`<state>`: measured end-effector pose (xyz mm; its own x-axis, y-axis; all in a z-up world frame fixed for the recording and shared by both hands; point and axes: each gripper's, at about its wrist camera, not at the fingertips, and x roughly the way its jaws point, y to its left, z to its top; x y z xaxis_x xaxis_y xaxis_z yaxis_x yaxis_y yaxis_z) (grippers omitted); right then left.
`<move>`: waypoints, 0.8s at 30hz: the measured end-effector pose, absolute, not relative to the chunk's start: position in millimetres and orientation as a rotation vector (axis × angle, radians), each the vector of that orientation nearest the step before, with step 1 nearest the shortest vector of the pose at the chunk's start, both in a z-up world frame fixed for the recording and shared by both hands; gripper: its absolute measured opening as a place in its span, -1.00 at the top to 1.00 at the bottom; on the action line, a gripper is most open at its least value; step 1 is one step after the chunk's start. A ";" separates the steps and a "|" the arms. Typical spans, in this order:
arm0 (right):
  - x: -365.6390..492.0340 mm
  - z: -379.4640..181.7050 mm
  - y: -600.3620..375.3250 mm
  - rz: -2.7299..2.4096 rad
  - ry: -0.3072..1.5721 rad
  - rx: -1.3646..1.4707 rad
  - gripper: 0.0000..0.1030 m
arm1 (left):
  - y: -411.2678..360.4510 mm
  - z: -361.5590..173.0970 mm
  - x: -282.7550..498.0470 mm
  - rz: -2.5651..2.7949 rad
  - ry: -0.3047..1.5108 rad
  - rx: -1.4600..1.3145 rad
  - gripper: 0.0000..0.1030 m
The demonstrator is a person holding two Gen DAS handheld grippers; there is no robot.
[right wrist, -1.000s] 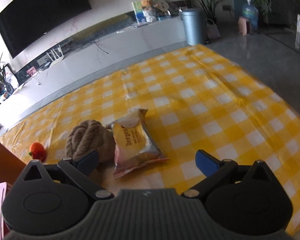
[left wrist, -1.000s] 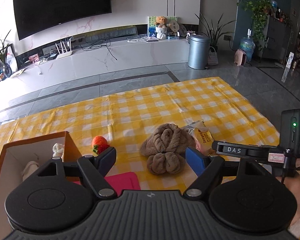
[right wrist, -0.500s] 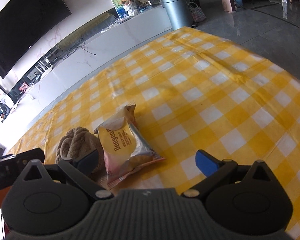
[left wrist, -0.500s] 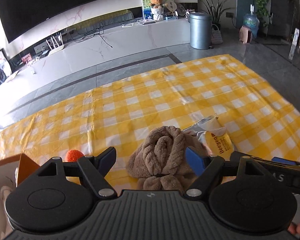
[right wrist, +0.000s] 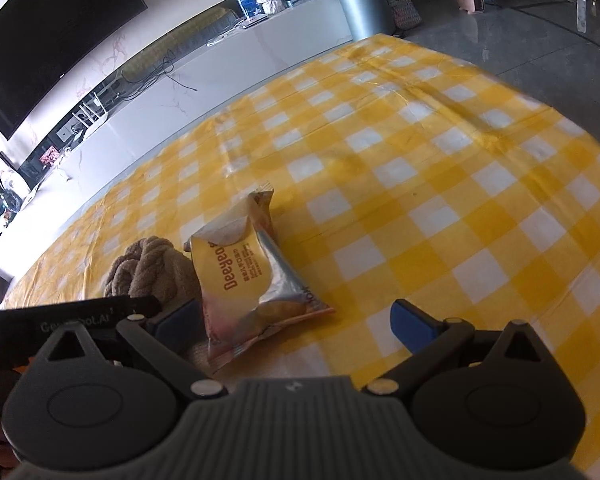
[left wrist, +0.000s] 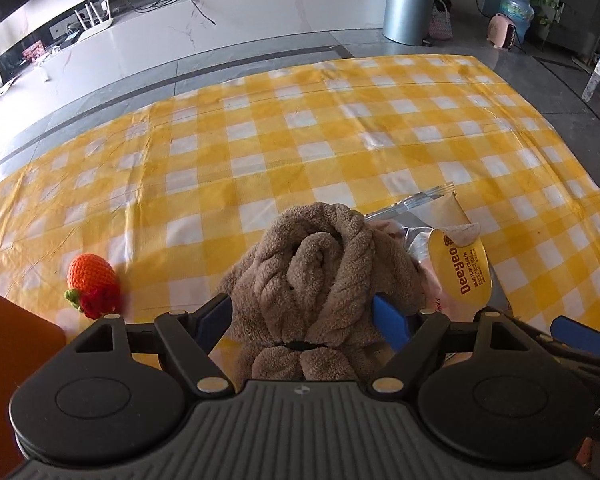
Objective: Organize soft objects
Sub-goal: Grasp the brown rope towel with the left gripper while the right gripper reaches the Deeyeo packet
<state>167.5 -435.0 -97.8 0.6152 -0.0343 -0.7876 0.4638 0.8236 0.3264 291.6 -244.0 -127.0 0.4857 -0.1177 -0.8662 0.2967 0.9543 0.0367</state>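
Yellow and white checks covered the cloth (left wrist: pixel 340 128) that was spread over the bench. Behind it, a long white shelf (left wrist: pixel 220 28) and a grey bin (left wrist: pixel 408 4) could be seen by the wall.

A brown rolled towel (left wrist: pixel 320 272) was lying on the cloth, near the front edge. The left gripper (left wrist: pixel 304 320) was set around it with its blue fingers (left wrist: pixel 388 322) wide apart, one on each side of the towel. Whether the fingers were touching the towel could not be told.

A snack packet (right wrist: pixel 244 276) in yellow and silver was lying just beside the towel and was touching it. The right gripper (right wrist: pixel 296 320) was held open near the packet. One blue finger was right beside the packet's near corner and the other was well apart from it, over bare cloth.

A small knitted strawberry (left wrist: pixel 94 286) was lying on the cloth, apart from the towel on its left. An orange box edge (left wrist: pixel 16 344) was seen in the left corner.
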 end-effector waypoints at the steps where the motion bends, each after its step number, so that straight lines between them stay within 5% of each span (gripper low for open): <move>1: 169.4 -97.3 -433.5 -0.304 0.870 0.533 -0.94 | -243.7 -127.3 291.8 -0.257 1.030 0.195 -0.83; 16: 167.7 -94.5 -435.0 -0.392 0.893 0.466 -0.94 | -257.6 -135.1 280.4 -0.351 1.001 0.337 -0.82; 17: 167.8 -94.1 -434.6 -0.388 0.893 0.460 -0.94 | -261.2 -139.2 279.9 -0.340 0.998 0.365 -0.78; 19: 168.1 -94.9 -434.0 -0.373 0.895 0.462 -0.94 | -265.8 -143.1 279.8 -0.306 1.004 0.387 -0.35; 24: 170.2 -98.4 -436.5 -0.360 0.894 0.497 -0.94 | -267.9 -140.9 273.3 -0.296 0.979 0.405 -0.13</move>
<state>170.2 -436.5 -98.4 0.5793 -0.0919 -0.8099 0.4945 0.8295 0.2596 273.3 -267.9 -140.9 0.5278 -0.0608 -0.8472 0.4184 0.8866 0.1970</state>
